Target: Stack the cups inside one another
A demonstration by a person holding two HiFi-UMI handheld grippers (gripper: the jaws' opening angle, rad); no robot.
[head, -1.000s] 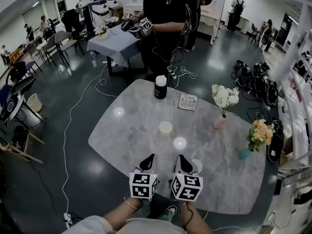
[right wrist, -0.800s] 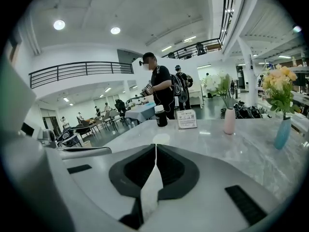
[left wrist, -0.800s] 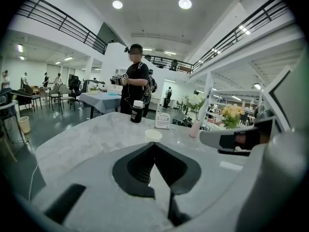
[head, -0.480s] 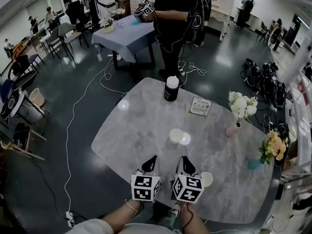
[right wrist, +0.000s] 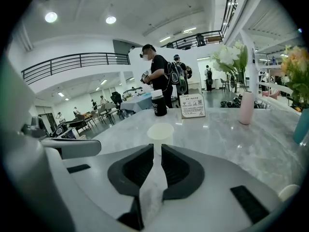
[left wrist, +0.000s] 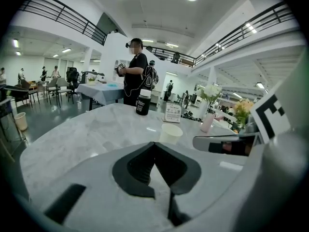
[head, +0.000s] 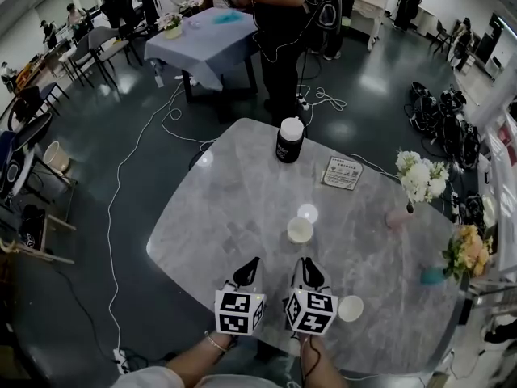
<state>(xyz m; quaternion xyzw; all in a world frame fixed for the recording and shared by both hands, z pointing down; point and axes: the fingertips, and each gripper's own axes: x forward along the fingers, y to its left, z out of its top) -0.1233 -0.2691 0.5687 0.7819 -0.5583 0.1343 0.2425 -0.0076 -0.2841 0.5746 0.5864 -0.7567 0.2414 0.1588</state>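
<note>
A pale paper cup (head: 300, 229) stands upright near the middle of the marble table (head: 218, 217). It also shows ahead of the jaws in the left gripper view as the cup (left wrist: 170, 133) and in the right gripper view as the cup (right wrist: 160, 131). A second pale cup (head: 350, 308) stands just right of my right gripper, and only its rim (right wrist: 288, 191) shows in the right gripper view. My left gripper (head: 251, 262) and right gripper (head: 300, 262) hover side by side over the table's near edge, short of the middle cup. Both are shut and hold nothing.
At the table's far side stand a black canister with a white lid (head: 289, 140) and a small sign card (head: 342, 172). A pink vase of white flowers (head: 400, 217) and a teal vase of orange flowers (head: 432, 276) line the right edge. A person (head: 283, 23) stands beyond the table.
Both grippers have come forward and lower over the table's near edge, closer to the middle cup. Their jaws look the same.
</note>
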